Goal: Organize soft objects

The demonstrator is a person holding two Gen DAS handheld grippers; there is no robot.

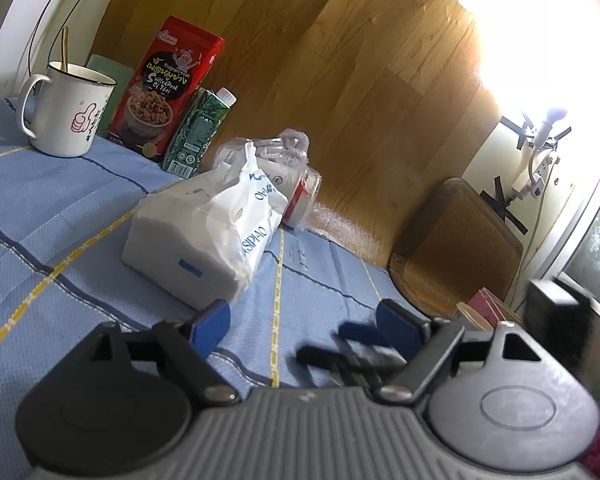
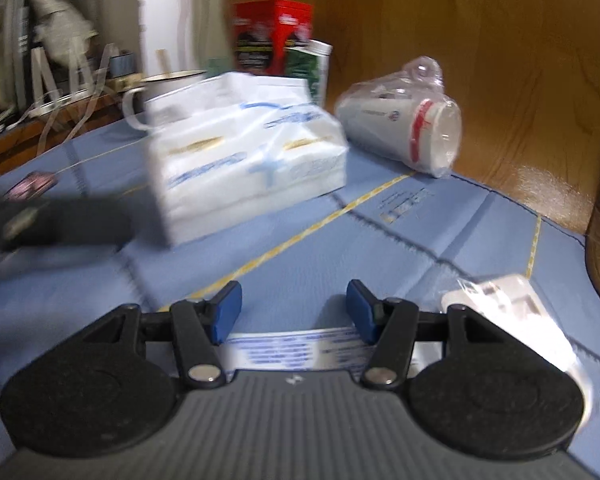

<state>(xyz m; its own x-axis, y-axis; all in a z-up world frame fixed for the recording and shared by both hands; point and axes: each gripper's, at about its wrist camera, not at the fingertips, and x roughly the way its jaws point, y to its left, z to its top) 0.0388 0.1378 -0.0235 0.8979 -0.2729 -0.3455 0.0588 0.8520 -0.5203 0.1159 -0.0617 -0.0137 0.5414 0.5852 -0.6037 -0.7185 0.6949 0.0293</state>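
A white tissue pack (image 1: 204, 232) (image 2: 248, 164) with blue print lies on the blue cloth ahead of both grippers. My left gripper (image 1: 304, 328) is open just short of the pack, and its pads touch nothing. A dark, blurred shape with a blue pad (image 1: 352, 344) shows between the left fingers; it looks like my right gripper. My right gripper (image 2: 296, 312) is open and blurred by motion. It hangs over a flat white pack with blue print (image 2: 284, 350) that lies under it on the cloth, wider than the gap between the pads.
A stack of paper cups in a clear bag (image 1: 296, 176) (image 2: 404, 136) lies on its side behind the tissue pack. Further back stand a white mug (image 1: 66, 108), a red box (image 1: 168, 80) and a green carton (image 1: 200, 132). A brown chair (image 1: 456, 248) stands beyond the table edge.
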